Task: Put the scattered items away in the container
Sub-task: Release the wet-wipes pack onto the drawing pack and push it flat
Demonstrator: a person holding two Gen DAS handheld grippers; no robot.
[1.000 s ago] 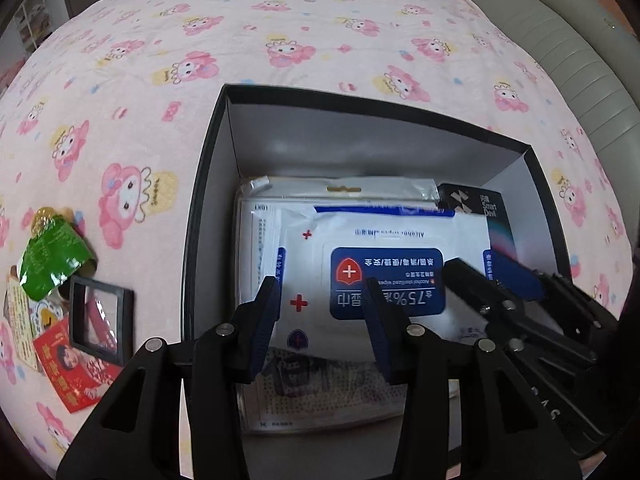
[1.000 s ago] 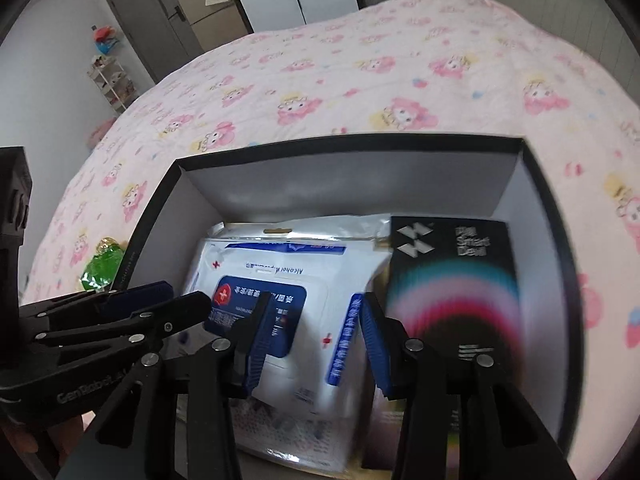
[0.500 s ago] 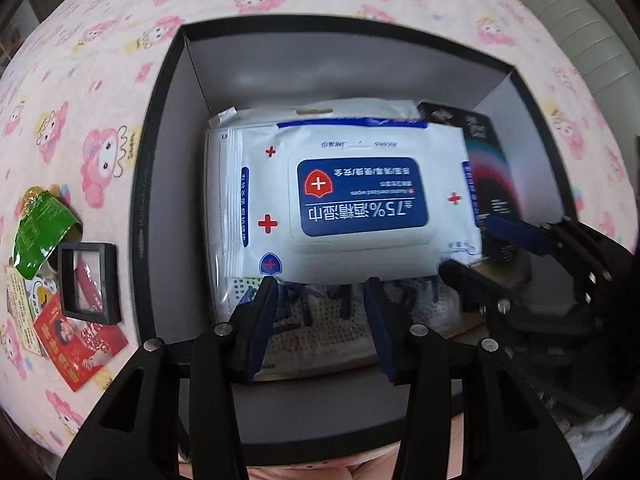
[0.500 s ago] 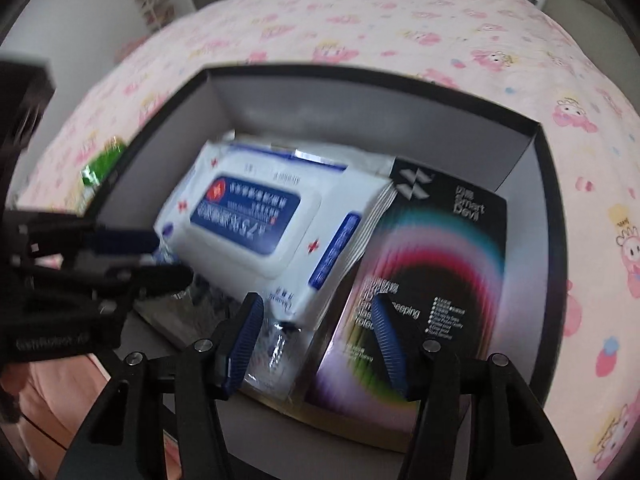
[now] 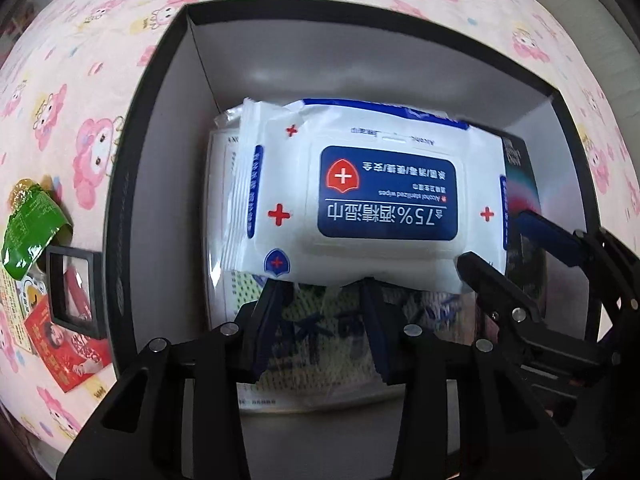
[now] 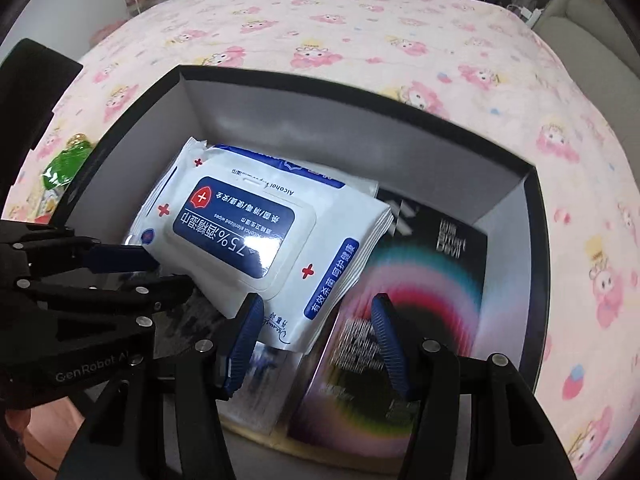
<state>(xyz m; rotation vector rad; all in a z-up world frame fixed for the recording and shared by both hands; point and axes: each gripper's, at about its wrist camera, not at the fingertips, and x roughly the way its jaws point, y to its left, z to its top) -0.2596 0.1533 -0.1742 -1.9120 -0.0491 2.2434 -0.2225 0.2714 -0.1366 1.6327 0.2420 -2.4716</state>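
A black-rimmed box (image 5: pixel 160 184) with white walls stands on the bed. In it a white and blue pack of alcohol wipes (image 5: pixel 384 200) lies on top of a clear packet of patterned cloth (image 5: pixel 320 328), beside a black carton with a rainbow ring (image 6: pixel 424 280). My left gripper (image 5: pixel 324 300) points down at the pack's near edge; its jaws are closing, with only the clear packet seen below the gap. My right gripper (image 6: pixel 316 320) is open over the pack's corner and the black carton's edge, pressing on neither. The left gripper (image 6: pixel 172 272) shows beside it.
Left of the box, on the pink cartoon sheet (image 5: pixel 100 80), lie a green snack packet (image 5: pixel 28 232), a small black frame (image 5: pixel 74 292) and a red card (image 5: pixel 68 348). A grey padded edge (image 6: pixel 580 28) runs along the bed's far right.
The left gripper has sunk toward the box and now points at the wipes pack's near edge. The right jaws have spread wider and the right wrist has rolled. The wipes pack lies lower and flatter.
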